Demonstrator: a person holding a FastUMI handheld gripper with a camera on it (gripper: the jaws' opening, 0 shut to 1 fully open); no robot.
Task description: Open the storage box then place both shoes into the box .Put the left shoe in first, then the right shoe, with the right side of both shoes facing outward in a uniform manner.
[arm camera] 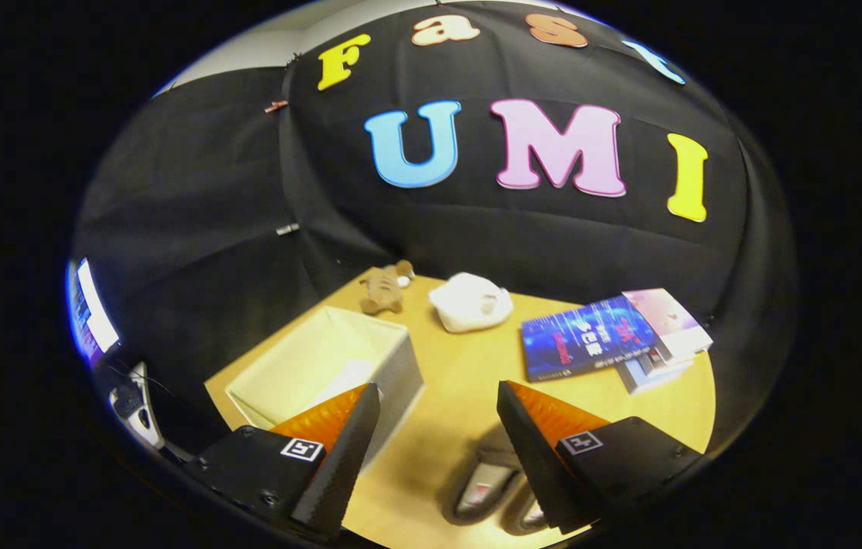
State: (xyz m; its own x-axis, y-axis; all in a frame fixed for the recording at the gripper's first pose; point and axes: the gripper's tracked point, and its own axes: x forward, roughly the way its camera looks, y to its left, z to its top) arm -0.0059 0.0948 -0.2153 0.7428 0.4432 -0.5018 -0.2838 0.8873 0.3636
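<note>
The storage box point(328, 364) stands open on the wooden table point(461, 366), a pale fabric bin with an empty cream inside, just ahead of my left finger. Two grey shoes point(486, 488) lie side by side on the table below and beside my right finger, which hides part of them. My gripper point(439, 400) hangs above the table with its fingers wide apart and nothing between them. The box's right wall lies in the gap's left part.
Beyond the box lies a small brown plush toy point(385, 290). A white pouch-like object point(471, 303) sits at the table's far middle. A stack of books point(614, 335) rests on the right side. A lit screen point(91, 309) stands off the table, far left.
</note>
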